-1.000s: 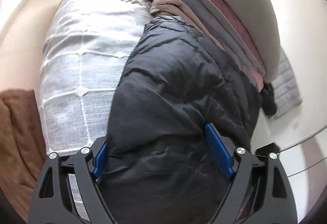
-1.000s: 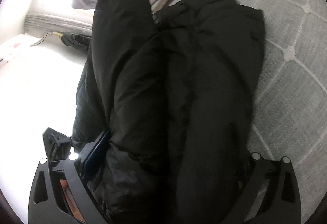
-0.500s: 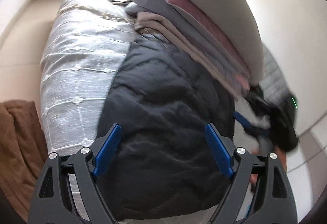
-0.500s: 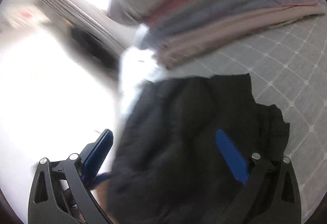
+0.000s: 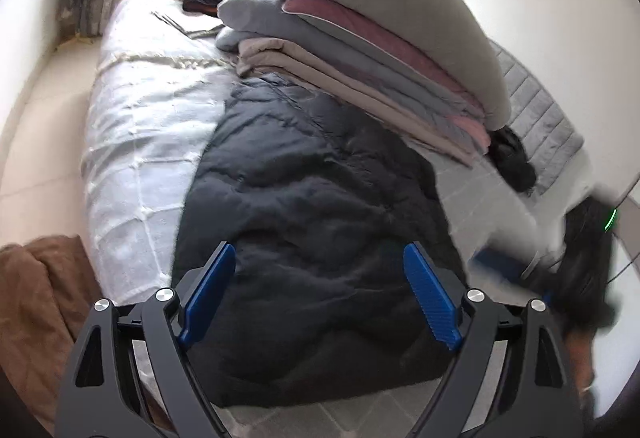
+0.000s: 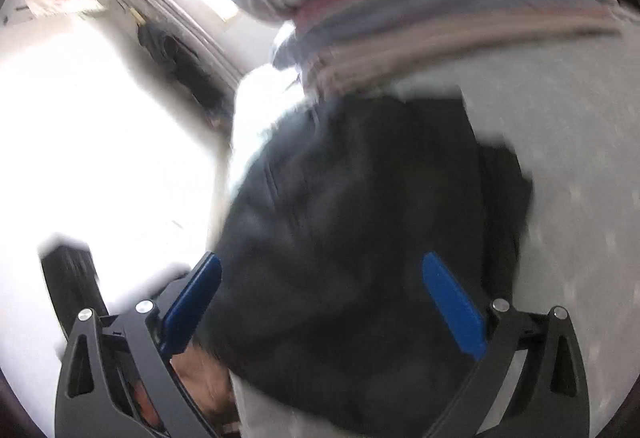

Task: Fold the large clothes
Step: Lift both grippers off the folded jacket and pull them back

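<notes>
A black puffer jacket (image 5: 316,222) lies folded into a rough rectangle on the bed. It also shows, blurred, in the right wrist view (image 6: 372,222). My left gripper (image 5: 320,294) is open and empty, hovering above the jacket's near end. My right gripper (image 6: 320,302) is open and empty, above the jacket's other side. The right gripper also appears blurred at the right edge of the left wrist view (image 5: 576,278).
A stack of folded blankets with a grey pillow on top (image 5: 380,38) sits right behind the jacket. The bed has a white and grey quilted cover (image 5: 140,142). A brown cloth (image 5: 32,302) lies at the left. A small black garment (image 5: 514,162) lies at the right.
Both grippers have let go of the jacket and lifted back from it. The jacket now lies flat on the bed. The right view is swinging and blurred.
</notes>
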`<state>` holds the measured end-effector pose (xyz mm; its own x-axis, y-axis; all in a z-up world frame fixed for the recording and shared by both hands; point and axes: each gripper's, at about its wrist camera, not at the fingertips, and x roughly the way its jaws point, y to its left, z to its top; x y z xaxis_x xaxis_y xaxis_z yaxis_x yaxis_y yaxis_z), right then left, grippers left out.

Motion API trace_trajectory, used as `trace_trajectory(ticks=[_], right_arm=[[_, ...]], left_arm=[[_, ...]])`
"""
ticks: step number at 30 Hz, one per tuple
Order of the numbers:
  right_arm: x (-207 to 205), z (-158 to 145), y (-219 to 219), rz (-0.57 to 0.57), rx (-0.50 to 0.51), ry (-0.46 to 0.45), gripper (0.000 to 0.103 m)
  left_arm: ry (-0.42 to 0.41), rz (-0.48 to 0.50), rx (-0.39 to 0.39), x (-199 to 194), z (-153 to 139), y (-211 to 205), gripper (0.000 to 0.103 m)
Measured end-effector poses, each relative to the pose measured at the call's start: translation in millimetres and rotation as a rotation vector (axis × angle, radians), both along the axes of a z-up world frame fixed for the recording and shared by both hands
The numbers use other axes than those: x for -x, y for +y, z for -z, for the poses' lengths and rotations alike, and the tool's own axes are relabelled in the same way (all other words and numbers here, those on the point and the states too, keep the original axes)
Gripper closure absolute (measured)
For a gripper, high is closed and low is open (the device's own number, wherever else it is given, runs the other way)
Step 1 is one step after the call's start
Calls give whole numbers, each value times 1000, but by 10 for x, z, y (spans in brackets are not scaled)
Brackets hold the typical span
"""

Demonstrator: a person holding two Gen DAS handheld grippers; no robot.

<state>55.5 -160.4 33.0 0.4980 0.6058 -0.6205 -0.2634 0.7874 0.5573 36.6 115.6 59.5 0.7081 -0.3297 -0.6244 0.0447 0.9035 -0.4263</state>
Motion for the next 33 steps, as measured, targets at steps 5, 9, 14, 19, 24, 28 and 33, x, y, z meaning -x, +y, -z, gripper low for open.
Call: trace_trajectory(ticks=[5, 9, 14, 19, 24, 28, 33], right_arm=[[-101, 532, 174, -49, 123, 128, 6], [328, 65, -135, 36, 50, -43, 6], [446, 726, -303, 77, 85, 153, 6], [486, 734, -444, 102, -9, 138, 6], [188, 489, -841, 250, -43, 84, 6], [-547, 705, -1023, 326, -165, 188, 6], [-1029, 1160, -727, 219, -220, 342, 5]], left_arm=[[64, 19, -85, -68, 186, -171, 20], [48, 16, -129, -10, 179, -177, 20], [46, 14, -149, 1, 163, -219, 20], [29, 16, -204, 46, 145, -278, 20], [18, 14, -236, 80, 121, -330, 20], [0, 14, -275, 87, 86, -400, 20], [-7, 24, -346, 56, 94, -478, 20]])
